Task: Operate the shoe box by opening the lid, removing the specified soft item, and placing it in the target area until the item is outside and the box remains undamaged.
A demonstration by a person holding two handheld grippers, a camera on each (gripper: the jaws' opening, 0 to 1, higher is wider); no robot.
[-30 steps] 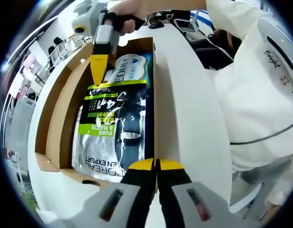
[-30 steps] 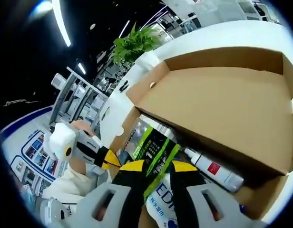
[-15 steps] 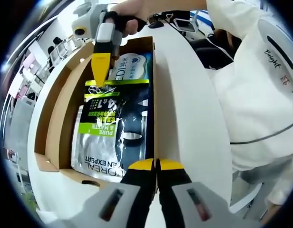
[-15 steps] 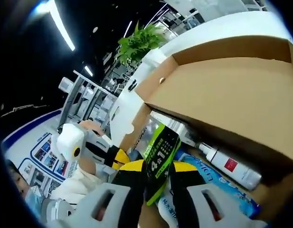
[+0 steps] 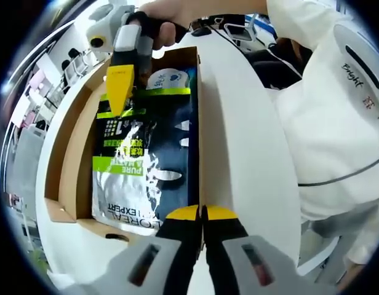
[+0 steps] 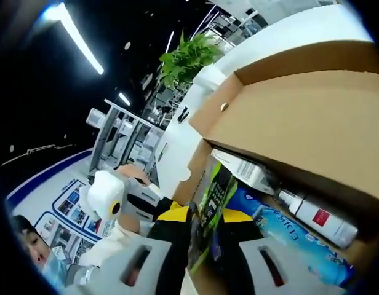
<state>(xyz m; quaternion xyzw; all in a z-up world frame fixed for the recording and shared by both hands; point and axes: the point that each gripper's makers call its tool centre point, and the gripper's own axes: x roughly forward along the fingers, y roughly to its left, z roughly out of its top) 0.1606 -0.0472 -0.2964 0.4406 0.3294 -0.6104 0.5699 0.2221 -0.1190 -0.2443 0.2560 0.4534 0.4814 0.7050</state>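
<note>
The shoe box (image 5: 198, 123) lies open, brown inside and white outside, its lid (image 6: 300, 123) standing up beside it. A soft black, silver and green pouch (image 5: 146, 166) lies along the inside. My right gripper (image 5: 119, 92) is shut on the pouch's far end and holds that end up off the contents. In the right gripper view the pouch (image 6: 213, 196) stands on edge between my right gripper's (image 6: 208, 218) yellow jaws. My left gripper (image 5: 202, 213) is shut on the near end of the box's side wall.
Under the pouch lie a blue-and-white wipes pack (image 6: 282, 227) and a white bottle with a red label (image 6: 315, 215). A person in a white coat (image 5: 325, 123) stands close at the right. A green plant (image 6: 189, 58) and shelves are beyond the white table (image 5: 251, 153).
The right gripper has raised the pouch's far end higher, so the pouch tilts up and uncovers more of the blue pack. The left gripper and the box have stayed put.
</note>
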